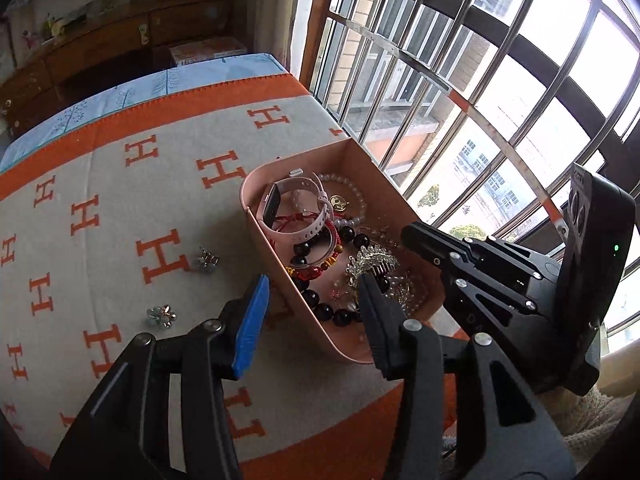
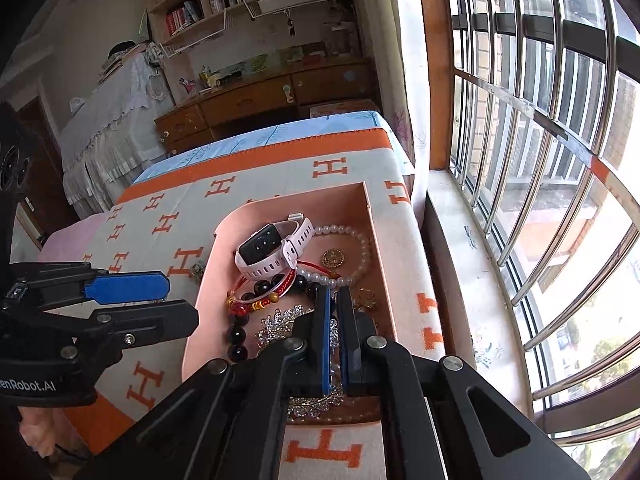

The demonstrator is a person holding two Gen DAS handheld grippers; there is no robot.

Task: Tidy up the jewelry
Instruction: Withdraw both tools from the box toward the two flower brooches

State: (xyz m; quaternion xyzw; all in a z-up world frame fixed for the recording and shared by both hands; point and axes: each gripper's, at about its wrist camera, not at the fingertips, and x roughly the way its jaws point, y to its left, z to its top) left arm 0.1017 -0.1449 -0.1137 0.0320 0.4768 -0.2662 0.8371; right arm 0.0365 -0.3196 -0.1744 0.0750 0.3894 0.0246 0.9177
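Observation:
A pink tray (image 1: 272,258) (image 2: 376,240) sits on the blanket near the window. It holds a pink smartwatch (image 1: 298,210) (image 2: 272,250), pearl strands (image 2: 360,240), dark bead bracelets (image 1: 312,300) (image 2: 240,340), a gold pendant (image 2: 333,258) and a silver hair comb (image 1: 372,258). Two small flower clips (image 1: 207,259) (image 1: 161,316) lie on the blanket left of the tray. My left gripper (image 1: 312,284) is open, straddling the tray's near left wall. My right gripper (image 2: 334,296) is over the tray with jaws nearly together; nothing visible between them.
The orange and grey H-pattern blanket (image 1: 120,200) covers the table. A barred window (image 1: 480,80) and its sill (image 2: 472,280) run along the right. A wooden dresser (image 2: 260,100) and bookshelves stand at the far end.

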